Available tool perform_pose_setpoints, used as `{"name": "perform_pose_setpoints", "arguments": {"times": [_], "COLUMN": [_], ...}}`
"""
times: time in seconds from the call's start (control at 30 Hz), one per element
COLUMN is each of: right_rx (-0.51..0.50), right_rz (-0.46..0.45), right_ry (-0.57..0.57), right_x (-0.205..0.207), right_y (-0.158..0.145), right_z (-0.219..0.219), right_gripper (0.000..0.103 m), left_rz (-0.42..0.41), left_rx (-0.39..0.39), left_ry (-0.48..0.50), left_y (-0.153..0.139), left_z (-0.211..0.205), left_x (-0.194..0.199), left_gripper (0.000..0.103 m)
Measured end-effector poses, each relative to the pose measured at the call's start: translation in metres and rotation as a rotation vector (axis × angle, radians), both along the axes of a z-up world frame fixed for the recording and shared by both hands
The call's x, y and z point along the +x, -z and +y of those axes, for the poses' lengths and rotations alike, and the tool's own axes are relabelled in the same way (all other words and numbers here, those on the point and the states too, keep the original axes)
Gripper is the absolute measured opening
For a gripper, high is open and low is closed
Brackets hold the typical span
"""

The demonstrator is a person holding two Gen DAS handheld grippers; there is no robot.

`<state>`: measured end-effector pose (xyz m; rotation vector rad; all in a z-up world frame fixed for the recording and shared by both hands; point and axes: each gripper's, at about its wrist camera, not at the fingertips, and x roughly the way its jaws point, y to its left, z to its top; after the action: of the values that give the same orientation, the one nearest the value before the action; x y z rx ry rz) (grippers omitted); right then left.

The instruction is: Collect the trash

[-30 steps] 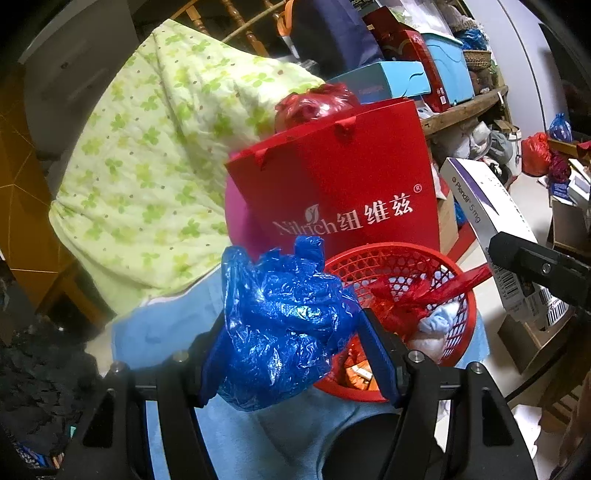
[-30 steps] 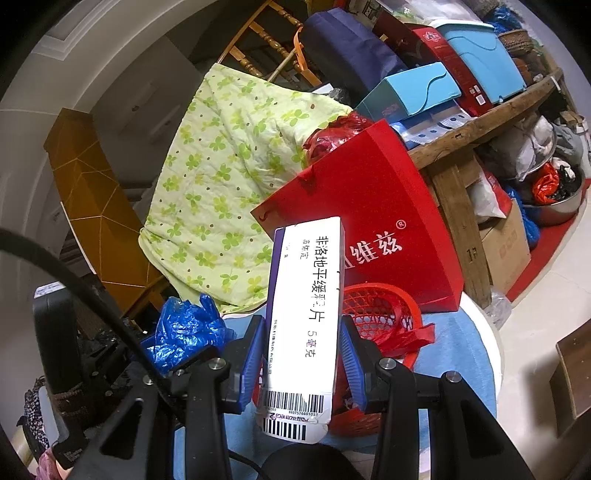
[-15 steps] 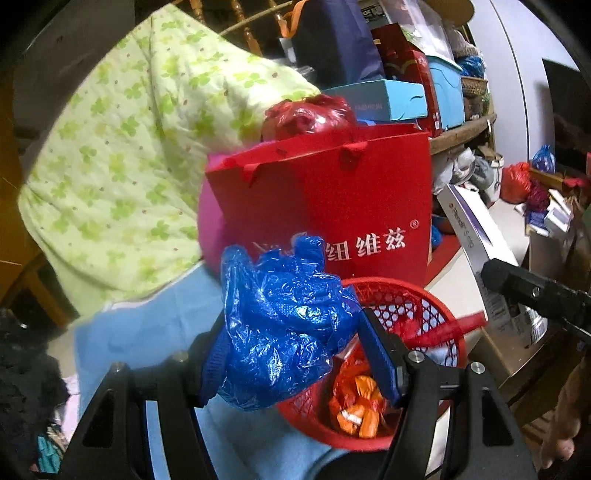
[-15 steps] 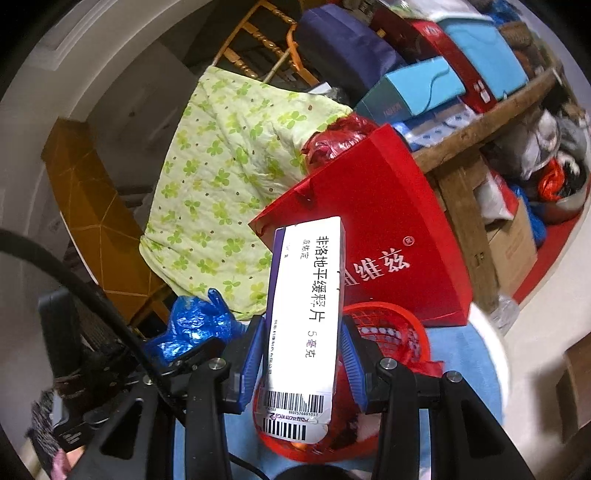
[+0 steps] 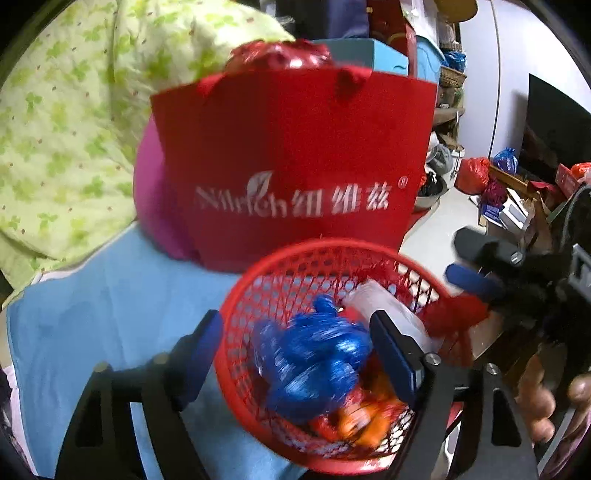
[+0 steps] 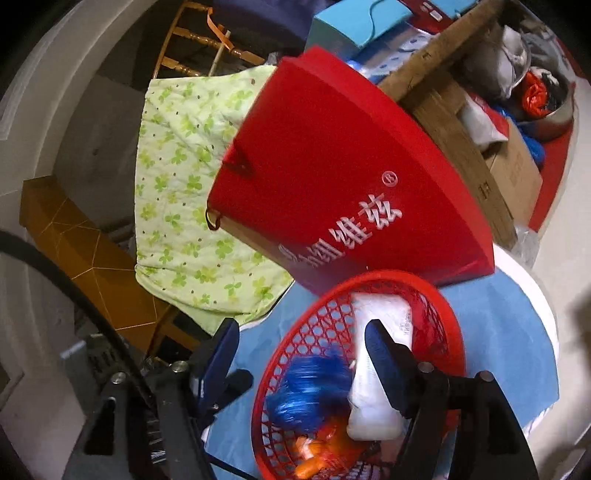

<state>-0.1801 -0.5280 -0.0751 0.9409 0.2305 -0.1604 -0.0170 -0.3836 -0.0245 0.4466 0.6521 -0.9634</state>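
The left gripper [image 5: 295, 339], two black arms tipped with blue pads, hangs over a round red plastic mesh basket [image 5: 258, 291] with its jaws opening wide. A crumpled blue plastic bag [image 5: 314, 365] lies between the pads but apart from both of them, blurred, down inside the basket. The left gripper grips nothing.

The right gripper [image 6: 301, 354], of the same build, also hangs over the basket, its jaws likewise opening. A white rectangular cardboard medicine box [image 6: 376, 391] stands on end in the basket just beside the gripper's right-hand pad; whether the pad touches it cannot be told. The box leans beside the blue bag, and both rest on orange and red wrappers [image 5: 354, 421] at the basket's bottom. A strip of red plastic film [image 5: 454, 314] droops over the basket's right rim.

In the left wrist view the right gripper appears at the right edge, held by a person's hand [image 5: 543, 398] whose fingers show below it.

The basket sits on a light blue cloth [image 5: 110, 314]. Touching its far rim stands a glossy red paper shopping bag with white lettering [image 5: 295, 166]. A knotted red plastic bag [image 5: 277, 55] shows above the shopping bag's top edge, and a magenta shape [image 5: 155, 206] sits behind its left side. A pale green quilt printed with leaf shapes [image 5: 74, 129] is heaped to the left. Teal boxes [image 6: 354, 22] and a wooden shelf [image 6: 436, 62] crowded with household goods fill the background.
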Motion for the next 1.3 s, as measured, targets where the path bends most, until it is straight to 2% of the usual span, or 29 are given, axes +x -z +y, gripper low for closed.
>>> {"name": "perform_pose_setpoints", "arguments": {"times": [0.23, 0.43, 0.5, 0.57, 0.77, 1.17, 1.3], "right_rx": [-0.167, -0.354, -0.404, -0.457, -0.595, -0.693, -0.679], "right_rz": [0.057, 0.097, 0.119, 0.143, 0.214, 0.254, 0.263], "right_ry": [0.008, 0.011, 0.021, 0.034, 0.051, 0.035, 0.005], "right_x": [-0.025, -0.044, -0.047, -0.052, -0.067, -0.102, -0.108], "right_y": [-0.028, -0.064, -0.076, -0.088, -0.116, -0.151, -0.155], "right_z": [0.035, 0.084, 0.098, 0.112, 0.151, 0.198, 0.203], "right_gripper": [0.075, 0.075, 0.075, 0.075, 0.075, 0.076, 0.077], "left_rz": [-0.060, -0.193, -0.241, -0.279, -0.309, -0.361, -0.368], "left_rx": [-0.007, -0.038, -0.045, -0.061, -0.091, -0.114, -0.116], "left_ry": [-0.106, -0.186, -0.212, -0.233, -0.299, -0.383, -0.397], "left_y": [-0.011, -0.043, -0.054, -0.063, -0.085, -0.109, -0.113], "left_z": [0.043, 0.087, 0.100, 0.112, 0.143, 0.185, 0.193], "left_x": [-0.014, -0.039, -0.047, -0.057, -0.076, -0.112, -0.120], "left_gripper": [0.083, 0.088, 0.096, 0.097, 0.098, 0.098, 0.098]}}
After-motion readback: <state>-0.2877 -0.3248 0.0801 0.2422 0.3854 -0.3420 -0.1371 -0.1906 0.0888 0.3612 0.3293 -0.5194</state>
